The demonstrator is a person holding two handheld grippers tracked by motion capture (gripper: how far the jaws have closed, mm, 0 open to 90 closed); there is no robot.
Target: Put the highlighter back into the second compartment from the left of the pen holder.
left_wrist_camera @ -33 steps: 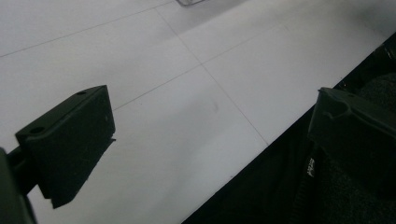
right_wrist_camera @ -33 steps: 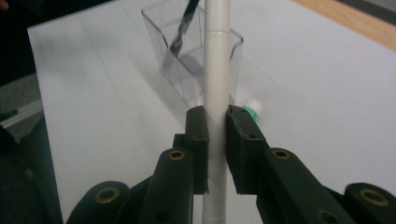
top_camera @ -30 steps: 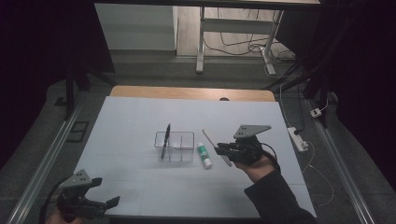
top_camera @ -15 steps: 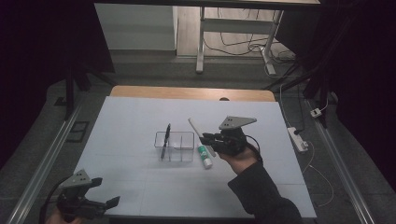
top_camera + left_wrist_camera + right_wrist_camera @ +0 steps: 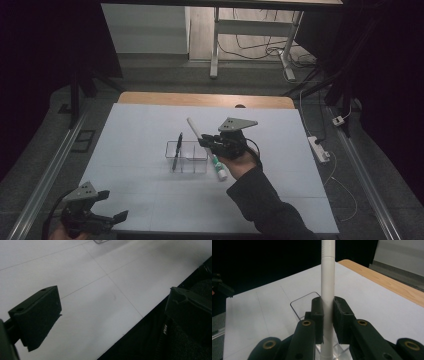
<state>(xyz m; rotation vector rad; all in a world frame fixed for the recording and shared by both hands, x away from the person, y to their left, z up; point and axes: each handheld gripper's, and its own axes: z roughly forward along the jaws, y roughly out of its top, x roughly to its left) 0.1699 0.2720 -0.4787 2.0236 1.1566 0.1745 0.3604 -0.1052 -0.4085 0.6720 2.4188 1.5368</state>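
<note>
We are looking at a white tabletop [image 5: 150, 200], and the clear organizer [image 5: 187, 156] sitting near its middle is serving as our landmark. Just right of the organizer, the right gripper [image 5: 206, 142] is hovering above the surface, its jaws pressing on both sides of a white pen [image 5: 195, 129], which is slanting up and away from the organizer's right end. Inside the organizer's left compartment a black pen [image 5: 176, 150] is leaning upright. Lying flat against the organizer's right side is what seems to be a white marker with green markings [image 5: 218, 167], though it is small in the high view. Well away from the organizer, at the tabletop's near left corner, the left gripper [image 5: 111, 220] is resting with jaws spread wide, holding nothing.
</note>
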